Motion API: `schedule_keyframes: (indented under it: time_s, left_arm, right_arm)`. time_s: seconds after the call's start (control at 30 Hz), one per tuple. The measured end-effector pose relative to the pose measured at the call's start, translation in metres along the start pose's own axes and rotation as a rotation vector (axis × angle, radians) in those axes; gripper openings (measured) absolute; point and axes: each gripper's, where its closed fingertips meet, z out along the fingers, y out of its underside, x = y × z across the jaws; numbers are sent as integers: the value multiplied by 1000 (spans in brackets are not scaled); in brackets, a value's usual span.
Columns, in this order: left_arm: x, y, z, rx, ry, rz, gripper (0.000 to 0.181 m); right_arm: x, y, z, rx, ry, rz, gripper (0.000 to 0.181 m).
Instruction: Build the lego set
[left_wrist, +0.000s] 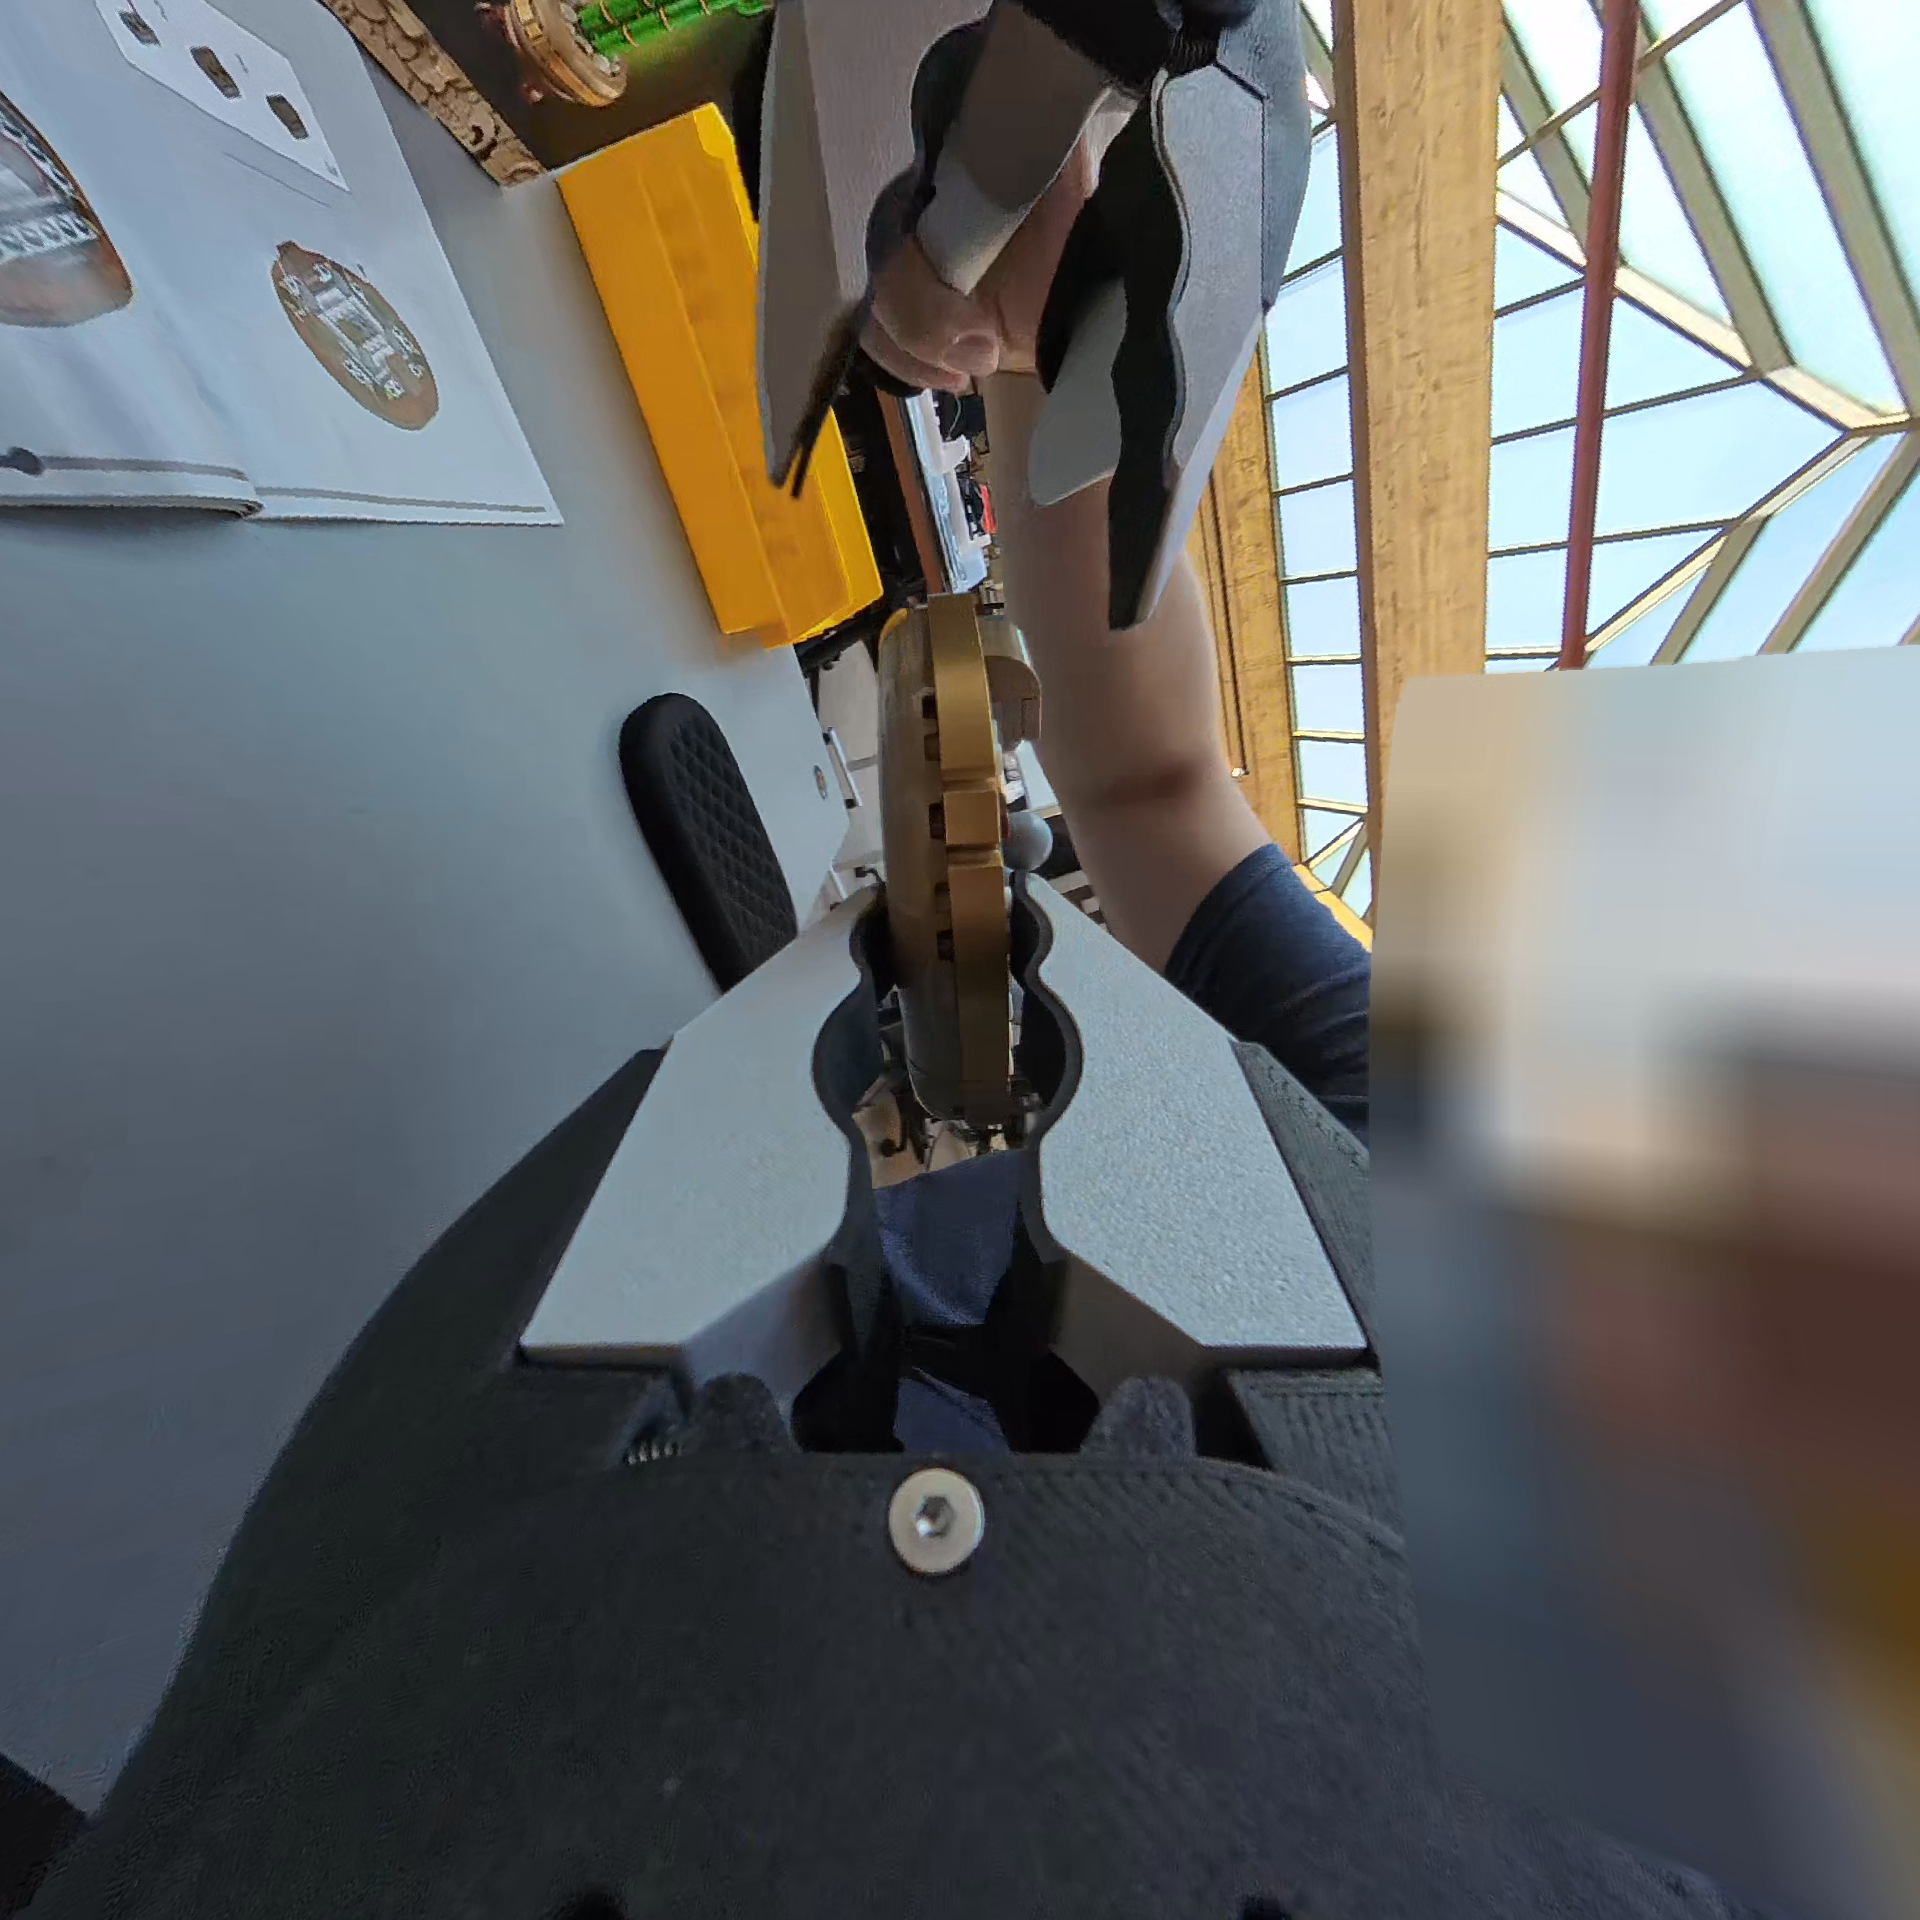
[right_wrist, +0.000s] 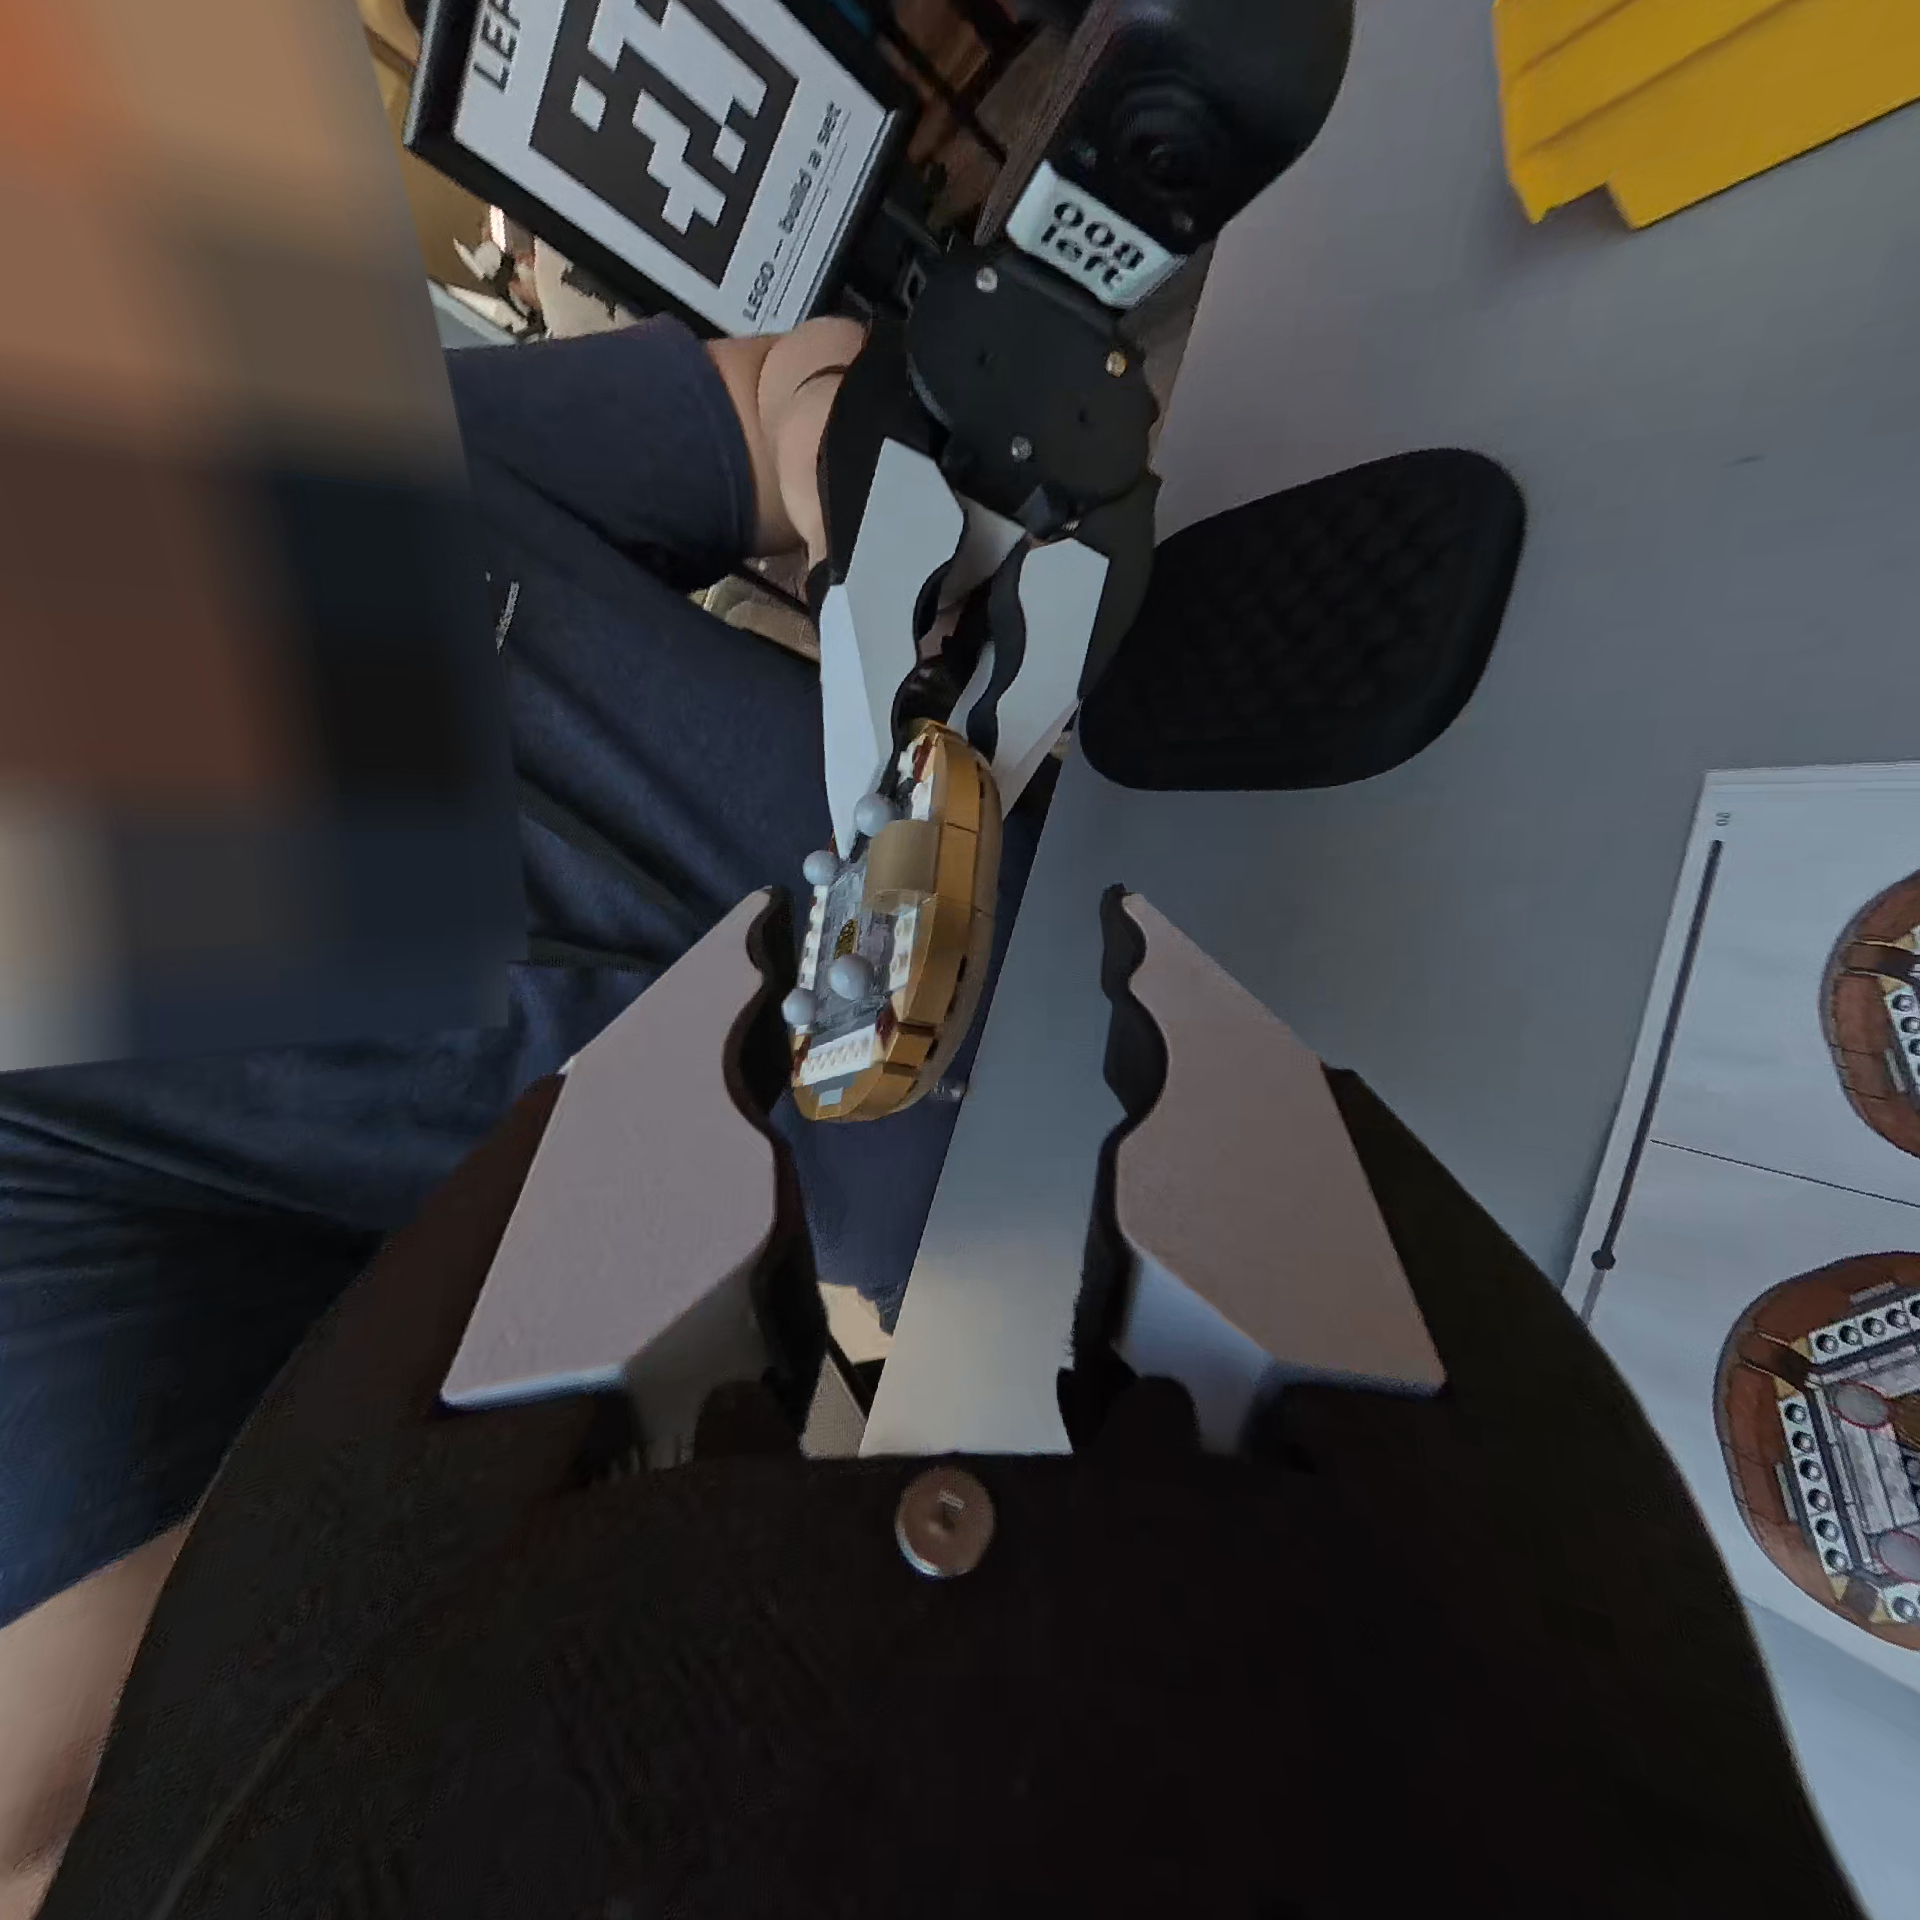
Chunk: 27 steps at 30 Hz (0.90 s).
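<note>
Held the gold round lego model (left_wrist: 951, 862) at frame centre, clamped edge-on in the left gripper (left_wrist: 945, 935). Kept the right gripper (right_wrist: 940, 914) spread and empty beside it; best approached squarely, pressing gently.

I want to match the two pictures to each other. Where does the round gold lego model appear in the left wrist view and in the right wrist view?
Left wrist view: the gold lego model is at the centre, seen edge-on, clamped between the left gripper fingers.
Right wrist view: the model is just left of centre, its studded face showing, held by the left gripper coming from above; the right gripper is open below it.
Shared landmark: the black mesh pad on the grey table.
</note>
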Motion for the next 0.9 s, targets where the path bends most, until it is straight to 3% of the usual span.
schedule_keyframes:
  time_s: [0.07,0.17,0.27,0.33,0.43,0.9]
  left_arm:
    - [3,2,2,-11,45,-52,19]
    - [4,3,6,-20,80,-99,20]
    - [1,5,9,-31,60,-88,20]
    - [0,6,10,-40,46,-77,19]
    - [-3,8,11,-60,15,-52,20]
    - [-16,13,17,-117,-153,117,20]
  right_arm:
    - [3,-2,2,51,8,47,58]
    - [-2,13,13,-4,-78,179,52]
    - [-6,27,20,-79,-151,291,48]
    - [-11,27,21,-78,-211,332,28]
    - [-10,29,22,-86,-224,370,28]
    - [-7,44,23,-144,-146,235,28]
